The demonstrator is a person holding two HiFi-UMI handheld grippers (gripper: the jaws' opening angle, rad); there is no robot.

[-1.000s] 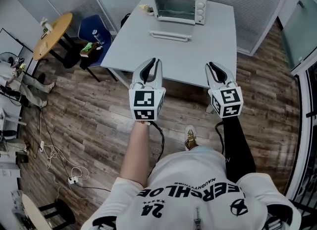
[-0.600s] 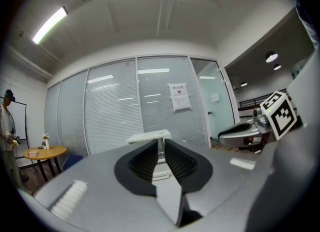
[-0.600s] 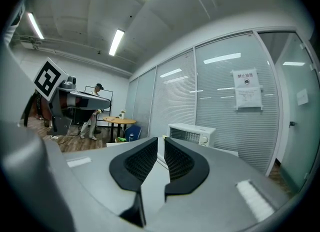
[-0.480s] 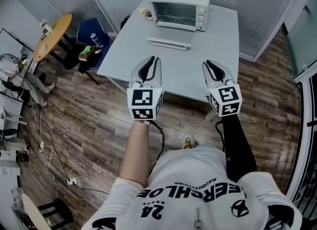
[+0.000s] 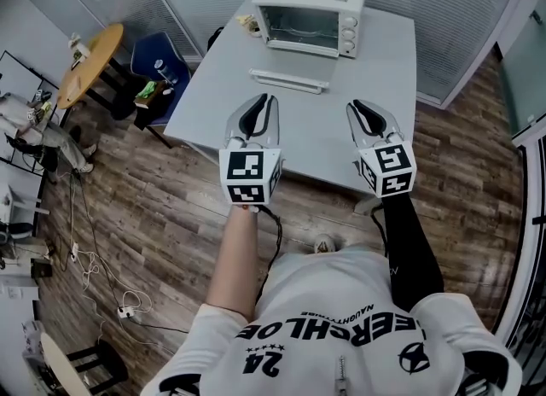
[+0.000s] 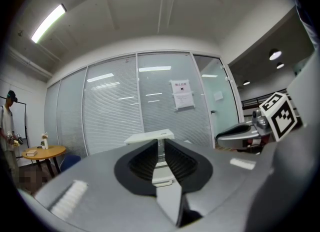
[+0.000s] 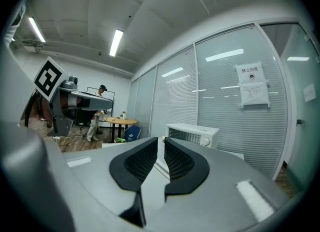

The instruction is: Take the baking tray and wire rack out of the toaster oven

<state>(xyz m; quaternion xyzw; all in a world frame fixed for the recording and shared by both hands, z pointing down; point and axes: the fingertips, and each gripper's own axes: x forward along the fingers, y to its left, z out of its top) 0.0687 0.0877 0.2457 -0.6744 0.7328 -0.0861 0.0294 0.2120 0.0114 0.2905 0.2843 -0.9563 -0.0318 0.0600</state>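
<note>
Both handheld grippers are being carried forward toward a grey counter [image 5: 380,70]. Compared with a moment ago, their tips are now showing over its near edge, and the white toaster oven [image 5: 309,10] is appearing larger and closer in the head view. By this reading only the approach is under way, and nothing is being touched yet.

The left gripper [image 5: 267,101] and the right gripper [image 5: 355,107] are being held level, side by side. Their jaws are drawn nearly together, with nothing between them.

The toaster oven is standing at the far side of the counter, well apart from both grippers. Its long axis is running left to right, its glass front is facing the person, and its knobs [image 5: 346,32] are at the right end. The baking tray and wire rack cannot be made out inside. A long white bar [image 5: 288,81] is lying in front of the oven.
</note>
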